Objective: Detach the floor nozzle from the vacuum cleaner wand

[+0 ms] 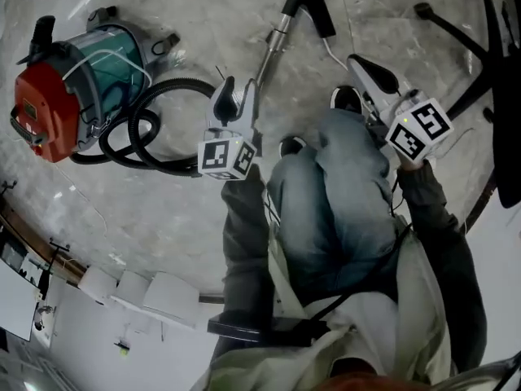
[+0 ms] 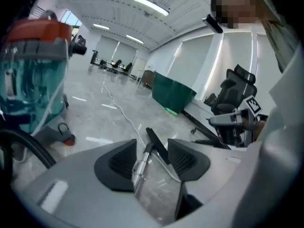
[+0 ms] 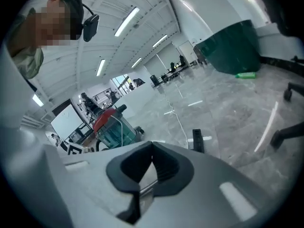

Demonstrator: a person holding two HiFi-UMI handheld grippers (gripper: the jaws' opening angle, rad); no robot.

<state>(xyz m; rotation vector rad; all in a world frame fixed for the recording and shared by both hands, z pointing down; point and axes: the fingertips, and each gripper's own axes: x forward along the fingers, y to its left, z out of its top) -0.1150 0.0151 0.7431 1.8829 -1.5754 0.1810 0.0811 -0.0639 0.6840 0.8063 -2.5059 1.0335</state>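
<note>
The vacuum cleaner's red and teal canister (image 1: 77, 84) stands on the floor at the left, with its black hose (image 1: 155, 129) looped beside it. The metal wand (image 1: 273, 43) lies on the floor and ends in the black floor nozzle (image 1: 313, 2) at the top. My left gripper (image 1: 236, 92) hovers by the wand's near end, open. In the left gripper view the wand (image 2: 141, 164) and nozzle (image 2: 156, 144) show through the gap of that gripper (image 2: 152, 151), untouched. My right gripper (image 1: 362, 65) is to the right of the wand, shut and empty (image 3: 152, 148); the nozzle (image 3: 197, 140) lies beyond it.
The person's knees in jeans (image 1: 334, 202) fill the middle of the head view. An office chair's star base (image 1: 480, 39) stands at the top right. A dark green bin (image 2: 173, 94) is further off. A thin white cable (image 2: 118, 110) runs across the stone floor.
</note>
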